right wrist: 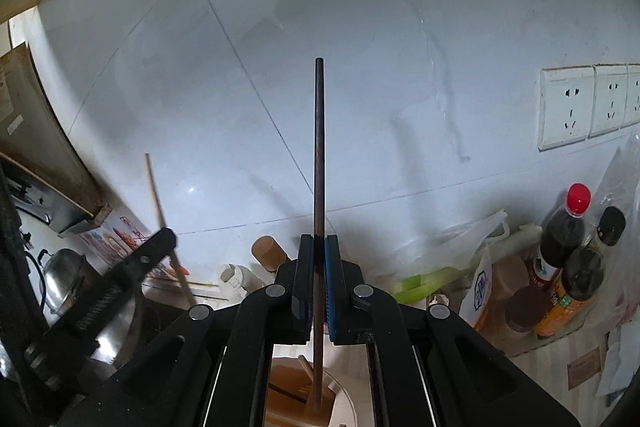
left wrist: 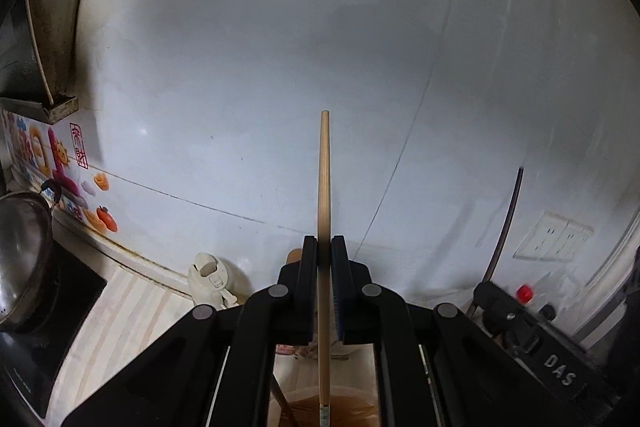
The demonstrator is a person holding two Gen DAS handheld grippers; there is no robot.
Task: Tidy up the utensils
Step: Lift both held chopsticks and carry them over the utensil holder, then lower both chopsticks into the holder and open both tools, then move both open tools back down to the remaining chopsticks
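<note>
My left gripper [left wrist: 324, 247] is shut on a pale wooden chopstick [left wrist: 324, 187] that stands upright between its pads, its top end against the white tiled wall. Its lower end hangs over a brown-topped holder [left wrist: 332, 407] below the jaws. My right gripper [right wrist: 319, 247] is shut on a dark brown chopstick [right wrist: 319, 147], also upright, its lower end above a wooden utensil holder [right wrist: 288, 387] that has a wooden stick in it. In the right wrist view the left gripper [right wrist: 160, 239] shows at the left with its pale chopstick [right wrist: 154, 187]. The right gripper's body [left wrist: 520, 323] and dark chopstick [left wrist: 508, 219] show at the right of the left wrist view.
A steel pot [left wrist: 20, 247] sits on a black stove [left wrist: 52, 327] at the left. A white lidded bottle [left wrist: 210, 281] stands by the wall. At the right are sauce bottles [right wrist: 564, 235], plastic bags, green leeks [right wrist: 424, 285] and wall sockets [right wrist: 566, 107].
</note>
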